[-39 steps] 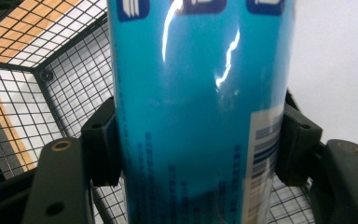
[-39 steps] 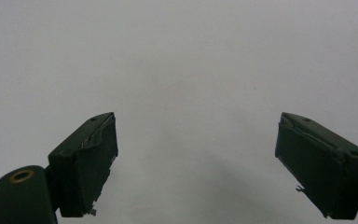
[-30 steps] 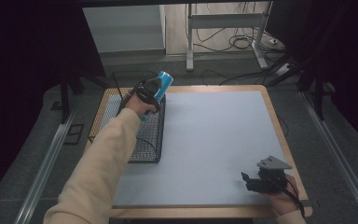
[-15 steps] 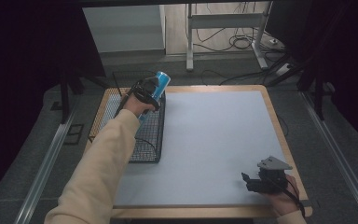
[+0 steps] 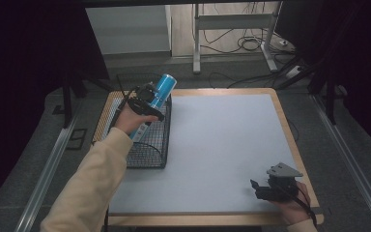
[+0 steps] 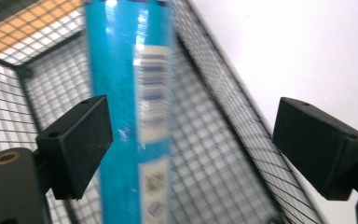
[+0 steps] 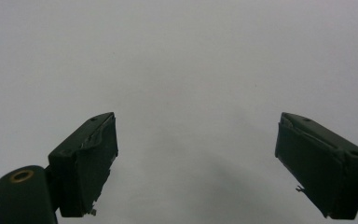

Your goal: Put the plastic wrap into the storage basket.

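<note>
Basket (image 5: 147, 145) is the landmark: 1 black wire mesh basket at the left edge of the table (image 5: 222, 145), on the white mat. 1 blue can (image 5: 160, 90), tall and slim, sits above the basket's far rim, tilted, long axis running from low near the person up and away toward the far side. Left gripper (image 5: 145, 99) is right at the can, over the basket's far end.

In the left gripper view the can (image 6: 130, 116) lies between the 2 black jaws, its long axis running up the picture, across the closing line. The jaws stand wide: the can is against or just beside the left-hand jaw, with a clear gap of mesh to the other one. Not clamped. The can is blurred, so it looks like it is dropping or sliding loose into the basket, a judgement only. Whether it touches the mesh yet, cannot tell.

Right gripper (image 5: 265, 188) is well apart from the basket, at the table's near right corner, jaws spread wide, nothing between them, resting low over bare mat. Left hand is by far the nearer to can and basket.

Count: 1 can, 1 basket, 2 grippers. Next move likely just pulling the left gripper clear of the basket.
</note>
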